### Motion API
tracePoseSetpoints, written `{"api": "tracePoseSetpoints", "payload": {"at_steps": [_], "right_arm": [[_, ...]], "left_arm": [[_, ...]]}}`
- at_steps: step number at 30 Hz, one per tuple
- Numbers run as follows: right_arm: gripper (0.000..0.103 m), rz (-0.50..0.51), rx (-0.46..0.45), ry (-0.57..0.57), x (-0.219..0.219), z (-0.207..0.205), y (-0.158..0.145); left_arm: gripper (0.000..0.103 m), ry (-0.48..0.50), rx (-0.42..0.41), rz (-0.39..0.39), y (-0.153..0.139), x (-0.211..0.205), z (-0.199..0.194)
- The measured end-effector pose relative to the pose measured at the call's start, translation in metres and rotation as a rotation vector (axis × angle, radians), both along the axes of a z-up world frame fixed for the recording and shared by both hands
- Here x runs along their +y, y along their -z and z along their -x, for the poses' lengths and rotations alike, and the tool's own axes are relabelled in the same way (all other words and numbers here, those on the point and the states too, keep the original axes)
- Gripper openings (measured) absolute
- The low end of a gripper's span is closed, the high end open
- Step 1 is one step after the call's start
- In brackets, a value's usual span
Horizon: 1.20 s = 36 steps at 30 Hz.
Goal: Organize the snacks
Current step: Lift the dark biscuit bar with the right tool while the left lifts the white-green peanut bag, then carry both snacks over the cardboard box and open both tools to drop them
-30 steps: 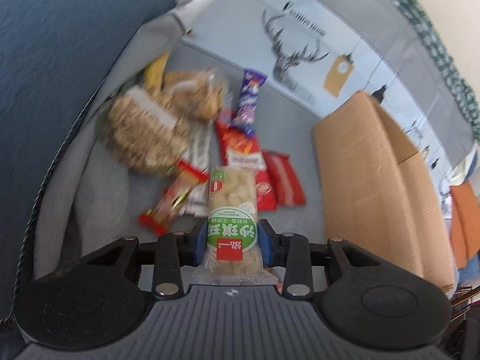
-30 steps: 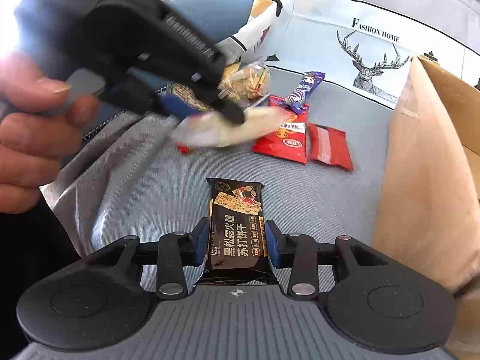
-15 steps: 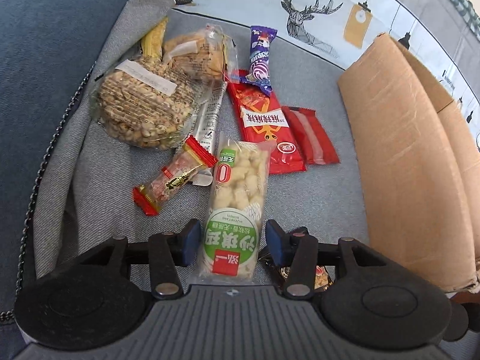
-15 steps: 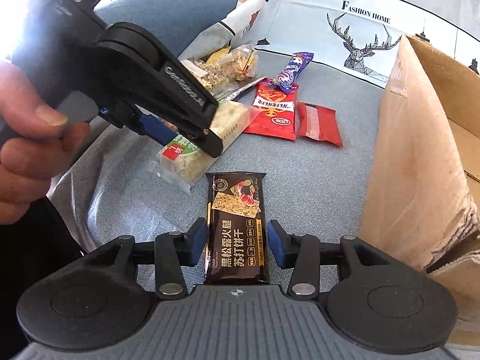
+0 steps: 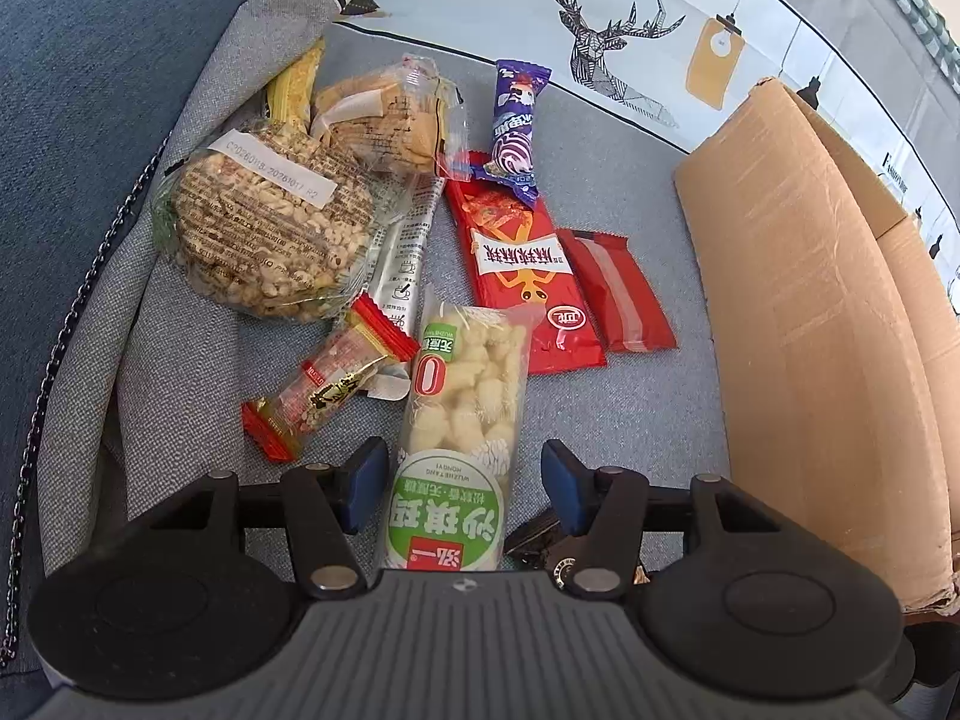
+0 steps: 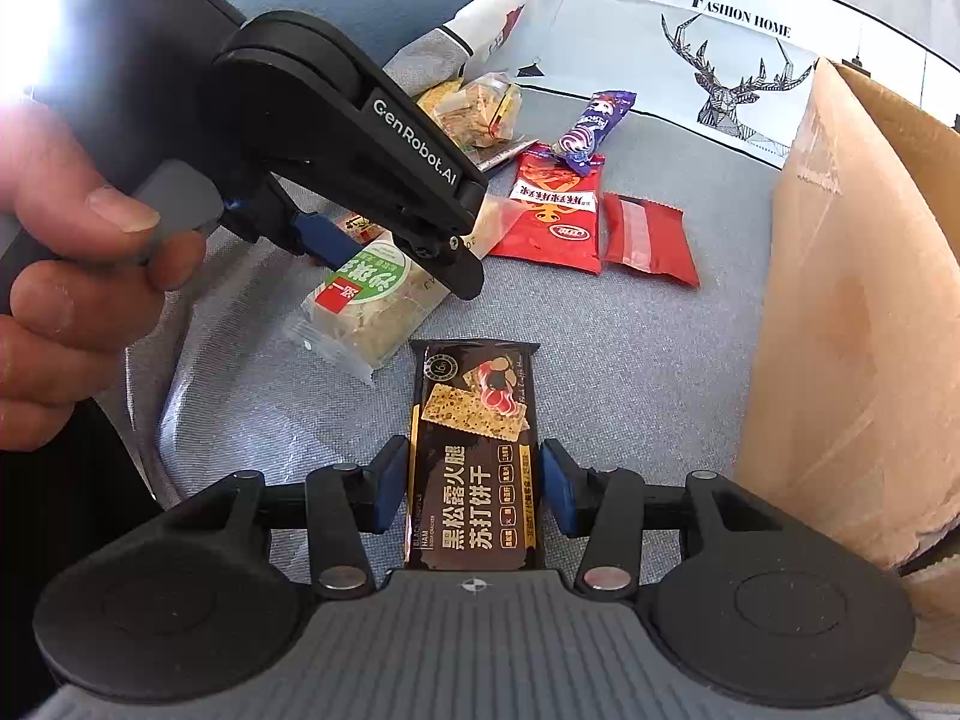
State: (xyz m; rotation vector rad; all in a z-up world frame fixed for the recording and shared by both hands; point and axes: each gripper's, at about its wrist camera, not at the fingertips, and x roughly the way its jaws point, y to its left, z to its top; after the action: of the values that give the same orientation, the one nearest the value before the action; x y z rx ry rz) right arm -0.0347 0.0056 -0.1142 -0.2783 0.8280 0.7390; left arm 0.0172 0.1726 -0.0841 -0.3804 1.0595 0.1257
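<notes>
left gripper (image 5: 462, 483) jaws just opened, spread clear of green-labelled puffed snack pack (image 5: 459, 420) lying between them, right gripper (image 6: 474, 489) jaws just opening, straddling black cracker packet (image 6: 474, 450), cardboard box (image 5: 828, 330) at three o'clock

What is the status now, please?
Left gripper open, jaws just widened, green-label puffed snack released. Right gripper open around black cracker pack. Cardboard box close right.

Green-and-white label on the clear puffed rice bar (image 5: 462, 420), with a red square on it. The cracker pack (image 6: 474, 450) is black with gold text. Two red packets (image 5: 528, 276), a purple candy (image 5: 515, 120), a plain brown cardboard box (image 5: 828, 324), and a grey cloth (image 5: 630, 408) with a black deer print (image 5: 606, 36).
</notes>
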Motion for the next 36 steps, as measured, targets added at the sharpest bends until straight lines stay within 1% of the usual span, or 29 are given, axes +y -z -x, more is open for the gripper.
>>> {"api": "tracePoseSetpoints", "payload": {"at_steps": [3,5,6,8,11,13,16,23,26,28,32,36], "right_arm": [[0.049,0.008,-0.013,-0.006,0.001,0.001,0.001],[0.047,0.012,-0.022,-0.01,0.001,0.003,0.001],[0.042,0.013,-0.026,-0.013,0.001,0.004,0.001],[0.041,0.015,-0.038,-0.02,-0.001,0.006,-0.001],[0.041,0.019,-0.067,-0.013,-0.003,0.007,-0.004],[0.041,0.002,-0.083,-0.002,-0.007,0.008,-0.009],[0.041,-0.035,-0.114,0.015,-0.014,0.009,-0.018],[0.041,-0.123,-0.192,0.034,-0.029,0.02,-0.044],[0.041,-0.155,-0.205,0.049,-0.038,0.025,-0.054],[0.041,-0.18,-0.215,0.058,-0.046,0.027,-0.065],[0.041,-0.266,-0.245,0.103,-0.073,0.027,-0.097],[0.041,-0.337,-0.292,0.157,-0.106,0.012,-0.126]], "left_arm": [[0.061,0.008,-0.002,-0.014,0.0,-0.002,-0.001],[0.059,0.014,-0.003,-0.03,0.0,-0.004,-0.001],[0.056,0.016,-0.004,-0.039,0.0,-0.005,-0.001],[0.042,0.015,-0.004,-0.053,-0.001,-0.006,-0.001],[0.041,0.024,-0.015,-0.035,-0.003,-0.007,0.001],[0.041,0.028,-0.033,-0.026,-0.006,-0.007,0.003],[0.041,0.016,-0.09,0.024,-0.016,-0.003,0.01],[0.041,-0.041,-0.293,0.172,-0.046,0.013,0.04],[0.041,-0.055,-0.375,0.238,-0.057,0.018,0.055],[0.041,-0.056,-0.421,0.263,-0.063,0.018,0.065],[0.041,-0.042,-0.483,0.302,-0.073,0.015,0.079],[0.041,-0.024,-0.511,0.324,-0.078,0.006,0.086]]}}
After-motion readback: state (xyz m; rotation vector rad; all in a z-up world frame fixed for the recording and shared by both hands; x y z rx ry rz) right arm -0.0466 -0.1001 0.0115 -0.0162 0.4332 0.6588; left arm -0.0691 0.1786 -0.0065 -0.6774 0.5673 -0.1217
